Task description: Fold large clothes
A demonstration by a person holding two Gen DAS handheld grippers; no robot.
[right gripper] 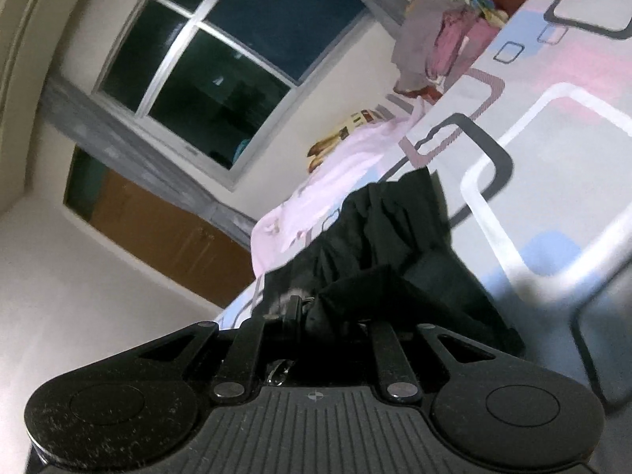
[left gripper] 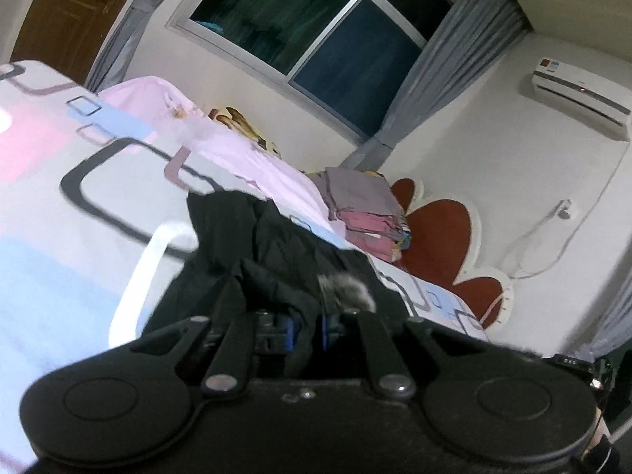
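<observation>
A black coat (left gripper: 252,245) with a grey fur trim (left gripper: 347,286) lies bunched on the patterned bedsheet (left gripper: 71,213). My left gripper (left gripper: 306,316) is shut on a fold of the black coat, the cloth covering its fingertips. In the right wrist view the same black coat (right gripper: 387,237) hangs bunched in front of my right gripper (right gripper: 328,316), which is shut on the coat's edge; the fingertips are hidden by cloth.
A pale pink garment (left gripper: 237,158) lies spread on the bed beyond the coat. A stack of folded clothes (left gripper: 367,213) sits near the red headboard (left gripper: 442,233). A window (left gripper: 316,19), grey curtains and a wall air conditioner (left gripper: 580,94) are behind.
</observation>
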